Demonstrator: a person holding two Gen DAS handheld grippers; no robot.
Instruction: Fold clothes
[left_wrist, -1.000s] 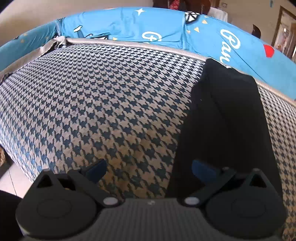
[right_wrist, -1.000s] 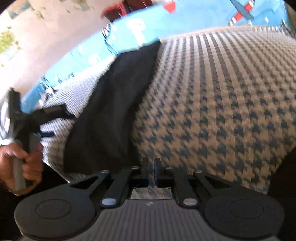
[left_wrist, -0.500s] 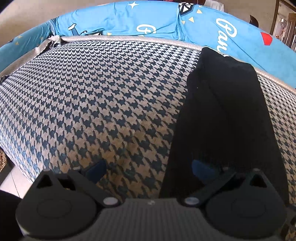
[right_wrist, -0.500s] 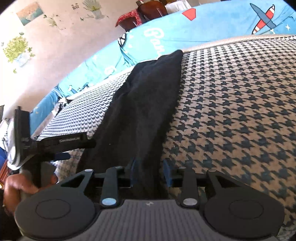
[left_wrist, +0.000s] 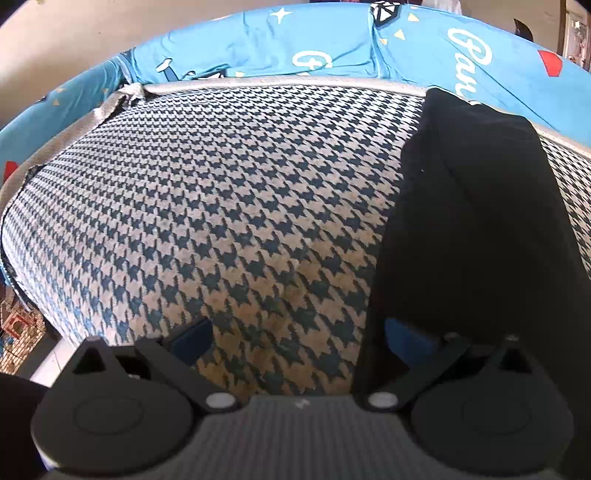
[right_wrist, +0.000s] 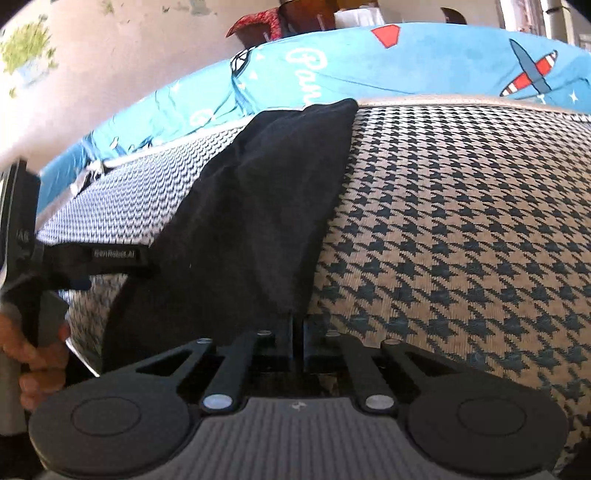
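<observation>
L fingers (left_wrist: 297, 338) apart | R fingers (right_wrist: 297, 325) pinch black garment (right_wrist: 258, 206) | houndstooth cover (left_wrist: 221, 221) under

A houndstooth-covered bed (left_wrist: 229, 206) is carrying a black garment (left_wrist: 480, 221), which is lying in a long strip from the near edge to the far edge. A blue printed sheet (left_wrist: 332, 48) is running along that far edge.

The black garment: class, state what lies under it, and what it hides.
The black garment lies flat on the houndstooth cushion, whose pattern shows along both sides. The cushion directly beneath is covered, so nothing there can be checked.
</observation>
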